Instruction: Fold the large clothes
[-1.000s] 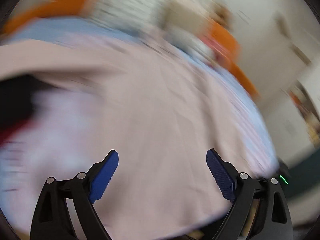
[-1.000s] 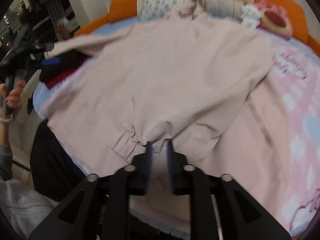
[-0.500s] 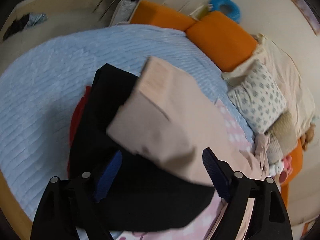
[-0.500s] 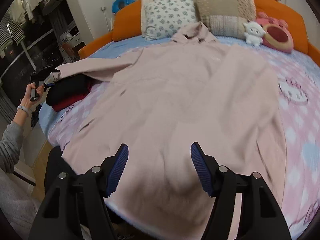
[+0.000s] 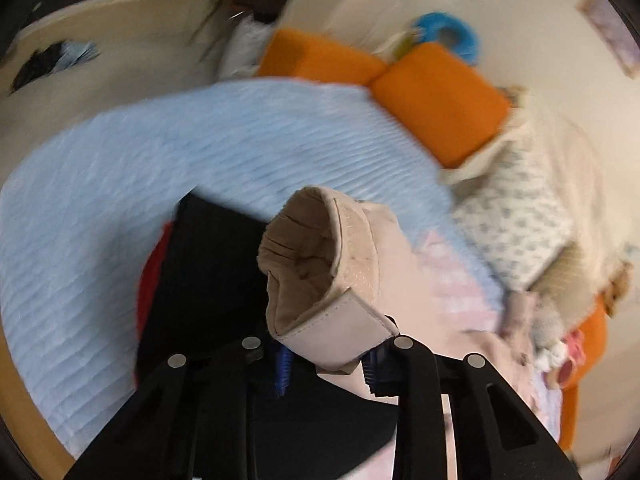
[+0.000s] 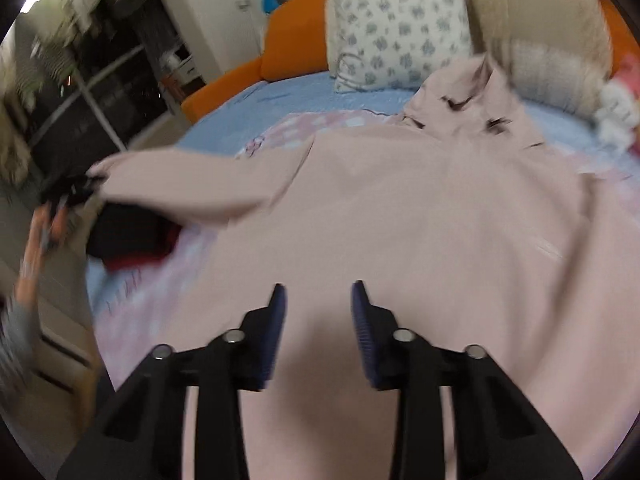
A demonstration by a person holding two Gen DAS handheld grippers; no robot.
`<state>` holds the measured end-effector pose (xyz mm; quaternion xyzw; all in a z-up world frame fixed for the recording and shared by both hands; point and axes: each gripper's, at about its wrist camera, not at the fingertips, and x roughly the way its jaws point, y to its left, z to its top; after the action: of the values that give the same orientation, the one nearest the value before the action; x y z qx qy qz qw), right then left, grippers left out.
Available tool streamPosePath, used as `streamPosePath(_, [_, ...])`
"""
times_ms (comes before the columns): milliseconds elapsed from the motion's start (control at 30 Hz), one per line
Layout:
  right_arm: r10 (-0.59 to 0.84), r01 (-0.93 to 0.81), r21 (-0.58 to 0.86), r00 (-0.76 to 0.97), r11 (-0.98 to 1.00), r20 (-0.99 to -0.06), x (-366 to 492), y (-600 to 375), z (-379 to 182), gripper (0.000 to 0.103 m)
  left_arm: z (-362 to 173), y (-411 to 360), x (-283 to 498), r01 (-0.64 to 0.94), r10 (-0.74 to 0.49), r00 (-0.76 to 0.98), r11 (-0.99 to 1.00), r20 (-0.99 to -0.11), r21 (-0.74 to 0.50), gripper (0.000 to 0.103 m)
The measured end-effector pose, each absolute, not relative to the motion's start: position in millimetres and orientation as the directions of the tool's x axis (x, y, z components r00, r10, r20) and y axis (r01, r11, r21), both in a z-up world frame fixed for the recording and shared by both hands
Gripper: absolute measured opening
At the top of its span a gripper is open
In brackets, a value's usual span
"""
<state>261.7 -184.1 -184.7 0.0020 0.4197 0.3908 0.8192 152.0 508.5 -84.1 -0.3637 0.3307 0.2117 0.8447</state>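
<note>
A large pale pink hoodie lies spread on the bed, its hood towards the pillows. Its left sleeve stretches out to my left gripper at the bed's left edge. In the left wrist view the sleeve cuff stands up between the blue pads of my left gripper, whose jaws are closing and pinch it. My right gripper hovers over the hoodie's body. Its jaws are closing with a gap and nothing between them.
A folded black garment on a red one lies under the cuff on the blue blanket. Orange cushions, a patterned pillow and plush toys line the bed's far side. A person's hand is at the left.
The left jaws have narrowed onto the cuff, which now stands up between the pads. The right gripper has travelled forward over the hoodie towards the hood, and its jaws have narrowed.
</note>
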Motion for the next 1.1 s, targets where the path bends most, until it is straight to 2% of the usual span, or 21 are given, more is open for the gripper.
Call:
streamPosePath(67, [0.677,-0.624,0.404,0.284,0.668,-0.679,306,-156,-190,0.021,-55,491,149,-0.546,0.112,0.725,0.696,-0.680,-0.467,0.031])
streamPosePath(233, [0.736,-0.608,0.538,0.116,0.584,-0.667,375,-82,-204,0.021,10,410,136,-0.359,0.028,0.789,0.832,-0.614,-0.423,0.031])
streamPosePath(300, [0.729,-0.604,0.550,0.076,0.577,-0.680,389,-59,-212,0.021,22,372,132,-0.284,-0.011,0.800,0.874,-0.599,-0.395,0.031])
streamPosePath(367, [0.704,-0.597,0.545,0.047,0.589,-0.709,402,-35,-223,0.020,27,324,129,-0.160,-0.104,0.805,0.910,-0.585,-0.382,0.031])
streamPosePath(400, [0.681,-0.602,0.520,0.055,0.606,-0.730,407,-26,-226,0.013,27,304,127,-0.109,-0.139,0.803,0.922,-0.580,-0.372,0.031])
streamPosePath(467, [0.644,-0.606,0.483,0.064,0.632,-0.762,412,-13,-233,0.006,21,261,124,0.004,-0.220,0.783,0.937,-0.582,-0.349,0.031])
streamPosePath(567, [0.553,-0.585,0.404,0.092,0.703,-0.828,422,-2,-249,0.006,-7,185,122,0.206,-0.370,0.696,0.924,-0.616,-0.322,0.031])
streamPosePath(767, [0.504,-0.585,0.377,0.063,0.718,-0.862,428,5,-286,0.005,-83,76,119,0.448,-0.540,0.503,0.830,-0.675,-0.331,0.030])
streamPosePath(933, [0.628,-0.551,0.508,0.039,0.662,-0.777,433,-15,-270,0.005,-112,7,101,0.613,-0.588,0.403,0.742,-0.701,-0.270,0.030])
streamPosePath(1033, [0.627,-0.598,0.473,0.062,0.646,-0.777,423,-31,-241,0.006,-123,-27,93,0.671,-0.602,0.354,0.697,-0.716,-0.255,0.030])
streamPosePath(1100, [0.604,-0.615,0.426,0.106,0.664,-0.790,417,-49,-223,0.007,-136,-47,95,0.674,-0.612,0.305,0.680,-0.730,-0.288,0.031])
